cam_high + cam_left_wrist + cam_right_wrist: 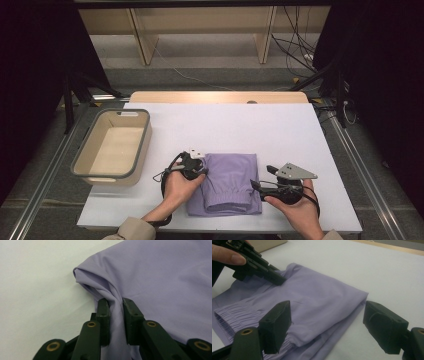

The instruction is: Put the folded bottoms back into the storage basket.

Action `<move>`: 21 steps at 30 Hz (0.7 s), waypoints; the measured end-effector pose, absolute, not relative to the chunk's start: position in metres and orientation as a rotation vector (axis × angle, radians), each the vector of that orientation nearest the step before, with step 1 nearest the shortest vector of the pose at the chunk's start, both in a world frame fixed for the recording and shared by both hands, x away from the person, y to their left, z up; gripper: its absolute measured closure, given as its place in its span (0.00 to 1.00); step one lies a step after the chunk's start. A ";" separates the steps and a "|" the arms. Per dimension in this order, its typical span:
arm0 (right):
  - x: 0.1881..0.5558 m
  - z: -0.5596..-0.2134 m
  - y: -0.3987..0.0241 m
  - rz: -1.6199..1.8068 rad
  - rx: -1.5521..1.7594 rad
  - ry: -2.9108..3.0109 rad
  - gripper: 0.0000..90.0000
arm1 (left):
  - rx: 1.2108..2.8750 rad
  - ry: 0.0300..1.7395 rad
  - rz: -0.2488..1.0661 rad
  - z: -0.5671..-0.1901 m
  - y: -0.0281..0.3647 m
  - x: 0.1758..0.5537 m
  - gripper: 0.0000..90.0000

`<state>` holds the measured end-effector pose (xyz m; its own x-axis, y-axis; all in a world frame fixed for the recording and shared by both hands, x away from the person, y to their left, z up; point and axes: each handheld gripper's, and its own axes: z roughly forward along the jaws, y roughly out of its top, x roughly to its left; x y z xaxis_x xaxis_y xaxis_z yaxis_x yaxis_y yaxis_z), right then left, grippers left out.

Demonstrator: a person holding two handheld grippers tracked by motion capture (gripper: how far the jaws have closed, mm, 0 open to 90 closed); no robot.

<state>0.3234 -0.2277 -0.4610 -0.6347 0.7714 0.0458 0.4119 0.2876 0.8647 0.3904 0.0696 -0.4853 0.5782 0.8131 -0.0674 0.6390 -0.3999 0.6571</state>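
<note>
— What have your tongs got?

— My left gripper [115, 305] pinches a bunched fold at the edge of the lilac cloth [160, 277], jaws nearly together with fabric between the pads. My right gripper [327, 322] stands wide open and holds nothing, its jaws either side of the cloth's other edge.

— And the cloth?

— Folded on the white table [280, 125], near the front edge. A beige bin [145, 145] sits at ten o'clock from it.

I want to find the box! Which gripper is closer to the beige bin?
Left. The left gripper pinches the purple cloth just right of the bin; the right gripper waits open beyond the cloth's far edge.
</note>
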 end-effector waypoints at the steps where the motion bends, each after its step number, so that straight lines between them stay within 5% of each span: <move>1: 0.323 -0.461 -0.228 1.289 1.064 2.182 0.26 | 2.162 1.147 0.349 -0.485 0.069 0.390 0.87; 21: 0.323 -0.461 -0.230 1.287 1.070 2.183 0.26 | 2.077 1.130 0.272 -0.486 0.078 0.390 0.95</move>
